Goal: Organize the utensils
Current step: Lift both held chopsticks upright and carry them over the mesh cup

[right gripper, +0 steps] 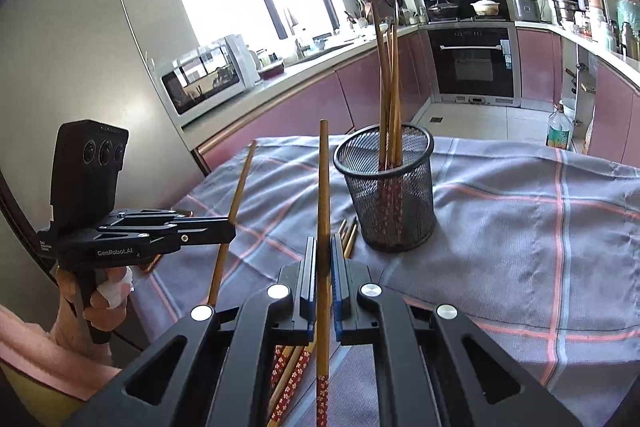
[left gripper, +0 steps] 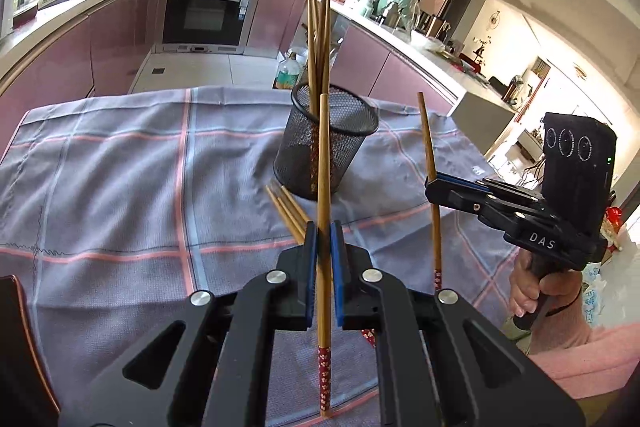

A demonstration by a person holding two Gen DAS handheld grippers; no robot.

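Covering the table, checked grey cloth (left gripper: 120,187), kitchen counters (right gripper: 304,67) behind

The left gripper (left gripper: 323,247) points forward and downward, its jaws closed on a chopstick (left gripper: 323,187) that stands nearly upright between the blue pads (left gripper: 310,267). The right gripper (right gripper: 323,259) is posed alike — jaws clamped on a second chopstick (right gripper: 323,195), also near vertical. Each is carried by a hand wrapped round the grip below: the left hand (right gripper: 102,297) with a pink sleeve (right gripper: 36,351) at the wrist, the right hand (left gripper: 536,287) likewise.
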